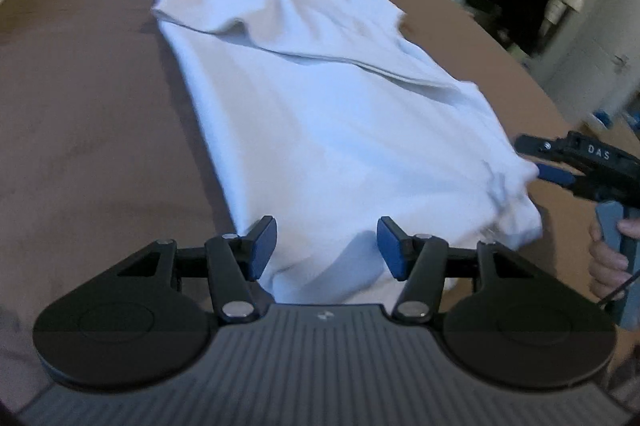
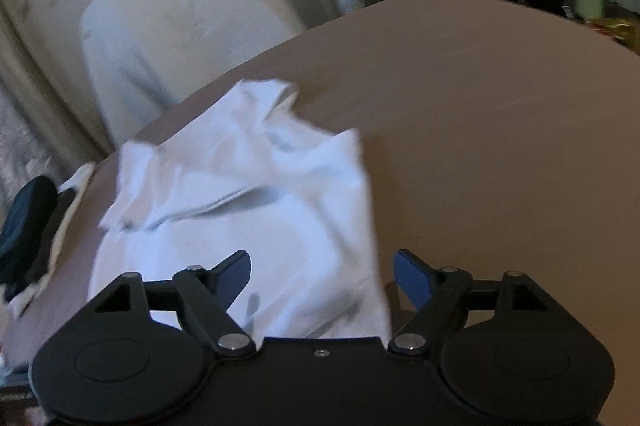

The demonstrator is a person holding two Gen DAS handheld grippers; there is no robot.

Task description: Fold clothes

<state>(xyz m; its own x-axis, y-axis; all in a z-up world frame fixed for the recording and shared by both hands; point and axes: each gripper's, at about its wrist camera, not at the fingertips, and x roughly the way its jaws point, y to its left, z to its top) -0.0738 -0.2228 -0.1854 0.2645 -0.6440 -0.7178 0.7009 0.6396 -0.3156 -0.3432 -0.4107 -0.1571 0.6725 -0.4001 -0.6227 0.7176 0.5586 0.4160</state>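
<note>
white shirt (image 1: pixel 320 114) is lying partly folded on the brown table (image 1: pixel 80 106), running from about 11 o'clock down to 5 in the left view. left gripper (image 1: pixel 327 246) is open over its near hem, nothing pinched. right gripper (image 2: pixel 322 274) is wide open too, empty.

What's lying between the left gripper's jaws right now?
The near edge of the white shirt, loose between the left gripper's open jaws, in the left wrist view.
</note>
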